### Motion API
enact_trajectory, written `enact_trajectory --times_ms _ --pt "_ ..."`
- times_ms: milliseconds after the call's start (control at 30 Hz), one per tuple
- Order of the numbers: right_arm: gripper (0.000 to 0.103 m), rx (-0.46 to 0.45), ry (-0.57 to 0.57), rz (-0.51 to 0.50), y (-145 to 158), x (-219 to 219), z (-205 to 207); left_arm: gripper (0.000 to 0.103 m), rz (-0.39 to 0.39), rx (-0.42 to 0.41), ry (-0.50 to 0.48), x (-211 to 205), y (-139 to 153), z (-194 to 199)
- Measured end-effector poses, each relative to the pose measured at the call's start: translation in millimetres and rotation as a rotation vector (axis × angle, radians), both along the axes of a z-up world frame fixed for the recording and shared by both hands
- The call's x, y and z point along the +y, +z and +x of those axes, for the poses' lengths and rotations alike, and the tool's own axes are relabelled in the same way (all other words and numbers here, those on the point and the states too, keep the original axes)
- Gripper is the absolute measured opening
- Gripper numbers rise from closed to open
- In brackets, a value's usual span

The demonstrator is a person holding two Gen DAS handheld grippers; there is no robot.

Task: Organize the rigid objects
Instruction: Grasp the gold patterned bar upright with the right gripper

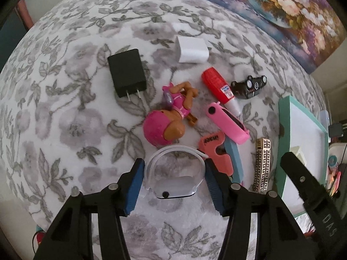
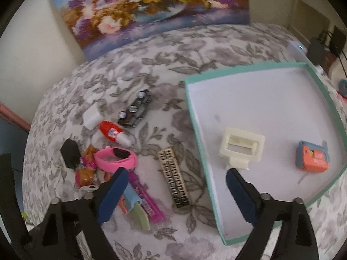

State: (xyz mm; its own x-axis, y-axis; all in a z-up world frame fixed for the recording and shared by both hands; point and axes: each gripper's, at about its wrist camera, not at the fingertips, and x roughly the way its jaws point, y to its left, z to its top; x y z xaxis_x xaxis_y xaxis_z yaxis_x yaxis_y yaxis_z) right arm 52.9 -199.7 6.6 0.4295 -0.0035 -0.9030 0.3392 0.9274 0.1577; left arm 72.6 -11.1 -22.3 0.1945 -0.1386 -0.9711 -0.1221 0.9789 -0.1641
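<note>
The left gripper (image 1: 173,182) has spread jaws around the clear watch (image 1: 173,179), perhaps touching it. Next it must pinch and carry it to the tray (image 2: 249,112) at right.

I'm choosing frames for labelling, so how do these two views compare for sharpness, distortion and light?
Left wrist view: mostly crisp, the black charger and pink doll sharp; strong fisheye bowing, dark corners. Right wrist view: softer, the patterned gold case and painting smeared; the teal tray rim curves. Both: flat, dim indoor light, no glare.
</note>
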Motion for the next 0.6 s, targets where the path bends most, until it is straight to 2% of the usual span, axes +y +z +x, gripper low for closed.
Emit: enact_trajectory --times_ms 200,333,600 --pt "0.069 0.014 0.062 0.027 -12 10 5 0.057 -0.015 0.007 0.031 13 -1 1" --pt "0.056 0.036 0.086 -0.002 -21 14 7 0.057 -0.015 0.008 0.032 13 -1 2" --pt "0.052 0.059 0.101 -0.059 -32 15 10 0.057 -0.020 0.012 0.038 15 -1 0"
